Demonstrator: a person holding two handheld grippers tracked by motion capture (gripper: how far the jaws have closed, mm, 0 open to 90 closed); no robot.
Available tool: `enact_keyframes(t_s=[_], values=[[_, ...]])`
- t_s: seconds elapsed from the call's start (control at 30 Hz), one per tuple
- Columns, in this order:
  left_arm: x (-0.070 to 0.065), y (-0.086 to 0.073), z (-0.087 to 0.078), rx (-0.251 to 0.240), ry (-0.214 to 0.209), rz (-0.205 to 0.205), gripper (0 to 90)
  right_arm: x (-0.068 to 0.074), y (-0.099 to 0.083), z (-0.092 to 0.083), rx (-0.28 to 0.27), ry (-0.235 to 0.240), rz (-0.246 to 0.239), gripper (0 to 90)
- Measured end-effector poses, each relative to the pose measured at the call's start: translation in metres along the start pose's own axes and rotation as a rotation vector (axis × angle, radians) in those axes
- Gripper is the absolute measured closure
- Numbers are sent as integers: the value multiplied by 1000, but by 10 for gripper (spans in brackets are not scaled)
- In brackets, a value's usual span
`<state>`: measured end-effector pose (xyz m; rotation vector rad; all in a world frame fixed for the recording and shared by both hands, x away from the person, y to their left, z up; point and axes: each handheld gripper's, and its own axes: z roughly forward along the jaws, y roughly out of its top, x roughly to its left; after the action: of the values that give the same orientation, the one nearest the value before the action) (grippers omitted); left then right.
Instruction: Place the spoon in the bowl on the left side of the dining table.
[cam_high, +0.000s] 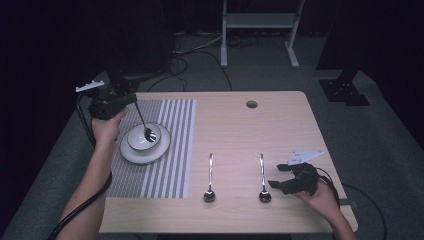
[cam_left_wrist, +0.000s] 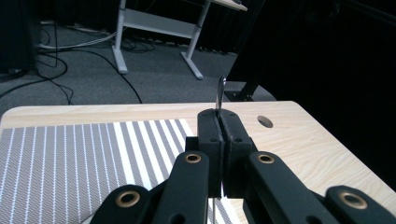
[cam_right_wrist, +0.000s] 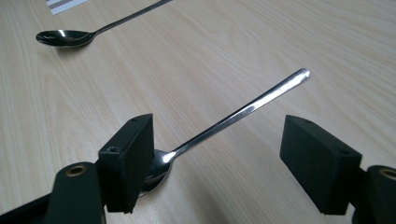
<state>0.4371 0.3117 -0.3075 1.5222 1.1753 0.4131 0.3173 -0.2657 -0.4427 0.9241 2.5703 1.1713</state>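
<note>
The left tongs (cam_high: 131, 100) are clamped tight on the handle of a spoon (cam_high: 144, 125), whose bowl end dips into the small bowl (cam_high: 144, 137) on a white plate (cam_high: 145, 150). The plate sits on the striped mat (cam_high: 165, 170) at the left of the counter (cam_high: 240, 130). In the left gripper view the handle tip (cam_left_wrist: 221, 91) sticks up between the closed jaws. The right tongs (cam_high: 276, 175) stand wide and hold nothing, hovering low just beside the right-hand spoon (cam_high: 263, 180); its handle (cam_right_wrist: 243, 112) runs between the jaws. Another spoon (cam_high: 210, 180) lies further left on the bare wood.
</note>
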Motion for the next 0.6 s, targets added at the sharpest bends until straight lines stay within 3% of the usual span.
enact_keyframes(t_s=[0.3,0.6], values=[[10,-3,-4,-10,35,-10,887,-1,0,1,2,2,1,249],[25,-15,-6,-8,92,-48,888,-1,-2,2,4,8,2,249]])
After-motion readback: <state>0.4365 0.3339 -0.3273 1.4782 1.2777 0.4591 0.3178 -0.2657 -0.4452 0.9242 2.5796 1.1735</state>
